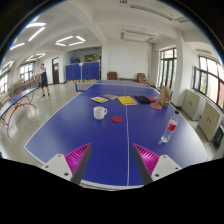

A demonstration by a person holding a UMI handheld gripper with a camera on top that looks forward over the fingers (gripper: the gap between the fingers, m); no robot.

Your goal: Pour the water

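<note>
Bottle (171, 127), clear plastic w/ red label, stands upright on blue table (60, 130), ahead and right of the gripper (111, 160); white cup (100, 112) well apart to its left. Prob. light, thin-walled, slippery: take it mid-body, gently. Fingers spread, holding nothing.

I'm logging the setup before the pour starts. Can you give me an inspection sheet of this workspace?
Surface: blue table with a white centre line, in a large hall.
Job's things: white mug; bottle with red label, upright, apart from the mug.
Clutter: yellow sheets, red discs, dark items at the far end.
Tool: open, holding nothing, short of both things.
Cables: nothing seen.
Surroundings: windows, ceiling lights, a person far off.
</note>
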